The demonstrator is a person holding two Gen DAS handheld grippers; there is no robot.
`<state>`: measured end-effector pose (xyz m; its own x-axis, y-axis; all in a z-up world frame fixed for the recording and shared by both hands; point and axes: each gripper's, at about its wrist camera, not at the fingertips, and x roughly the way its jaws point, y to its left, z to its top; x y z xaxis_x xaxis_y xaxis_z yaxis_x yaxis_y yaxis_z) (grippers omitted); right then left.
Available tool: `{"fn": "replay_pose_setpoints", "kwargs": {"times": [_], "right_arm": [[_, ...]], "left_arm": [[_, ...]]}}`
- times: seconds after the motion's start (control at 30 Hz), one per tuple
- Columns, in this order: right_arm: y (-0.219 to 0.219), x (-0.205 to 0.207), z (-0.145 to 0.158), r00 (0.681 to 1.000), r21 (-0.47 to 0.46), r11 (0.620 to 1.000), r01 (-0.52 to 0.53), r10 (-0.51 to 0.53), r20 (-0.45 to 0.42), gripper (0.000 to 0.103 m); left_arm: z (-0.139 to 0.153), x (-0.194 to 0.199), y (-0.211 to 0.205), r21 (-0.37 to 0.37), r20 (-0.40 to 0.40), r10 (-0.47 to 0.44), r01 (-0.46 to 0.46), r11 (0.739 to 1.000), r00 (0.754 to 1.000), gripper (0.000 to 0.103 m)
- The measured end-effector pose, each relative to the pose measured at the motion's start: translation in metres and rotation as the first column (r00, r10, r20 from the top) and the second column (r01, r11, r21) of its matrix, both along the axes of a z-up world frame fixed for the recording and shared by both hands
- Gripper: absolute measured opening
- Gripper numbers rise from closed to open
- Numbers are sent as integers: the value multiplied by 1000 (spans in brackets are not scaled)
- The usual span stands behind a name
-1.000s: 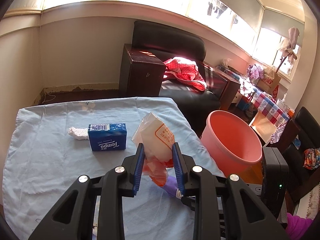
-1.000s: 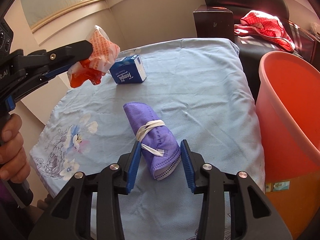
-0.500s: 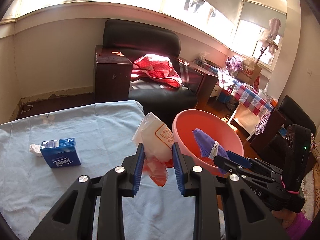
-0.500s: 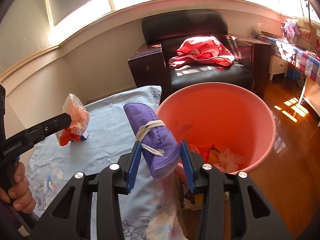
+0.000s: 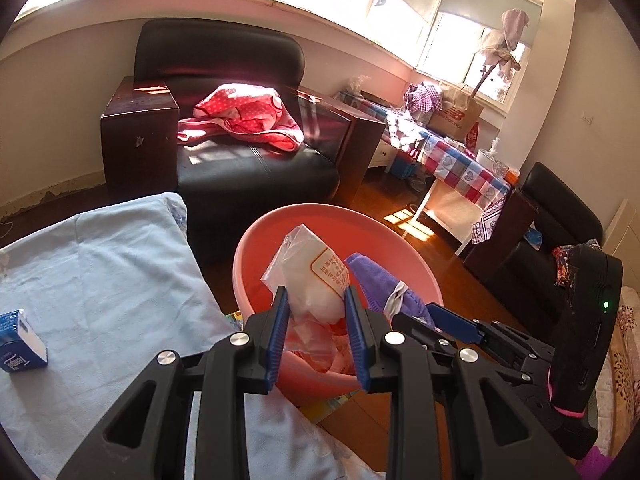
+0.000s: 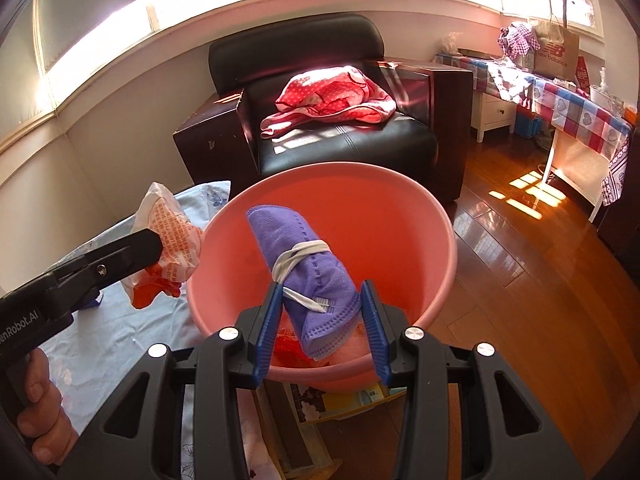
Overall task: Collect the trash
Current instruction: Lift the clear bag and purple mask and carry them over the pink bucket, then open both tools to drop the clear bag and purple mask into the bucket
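Note:
My left gripper is shut on a crumpled white and orange plastic wrapper and holds it over the near rim of the pink bucket. My right gripper is shut on a rolled purple face mask with a white strap, held above the pink bucket. The mask and right gripper also show in the left wrist view. The wrapper and left gripper show in the right wrist view, at the bucket's left rim. Some trash lies in the bucket.
A blue tissue pack lies on the light blue tablecloth at the left. A black armchair with a red spotted cloth stands behind the bucket. A checked table stands at the right on the wooden floor.
Both grippers have swung right from the table to the pink bucket, carrying the wrapper and the mask. The mask was lifted off the tablecloth. The tissue pack now sits at the far left.

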<state>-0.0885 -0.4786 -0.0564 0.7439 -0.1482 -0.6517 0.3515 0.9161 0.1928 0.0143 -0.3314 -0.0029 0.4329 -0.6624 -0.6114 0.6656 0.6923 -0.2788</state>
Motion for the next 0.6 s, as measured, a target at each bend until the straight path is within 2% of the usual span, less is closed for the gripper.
{"fn": "replay_pose_setpoints", "kwargs": {"times": [0.23, 0.47, 0.6], "right_arm": [[-8, 9, -10, 1000, 18, 1000, 14, -13, -24, 41], [-10, 13, -12, 1000, 6, 1000, 19, -18, -24, 41], [-10, 14, -12, 999, 9, 1000, 26, -26, -29, 42]], "left_arm": [[-17, 9, -20, 45, -6, -15, 15, 999, 1000, 28], [-20, 10, -23, 57, 4, -20, 20, 998, 1000, 28], [-19, 5, -24, 63, 29, -30, 28, 998, 999, 35]]}}
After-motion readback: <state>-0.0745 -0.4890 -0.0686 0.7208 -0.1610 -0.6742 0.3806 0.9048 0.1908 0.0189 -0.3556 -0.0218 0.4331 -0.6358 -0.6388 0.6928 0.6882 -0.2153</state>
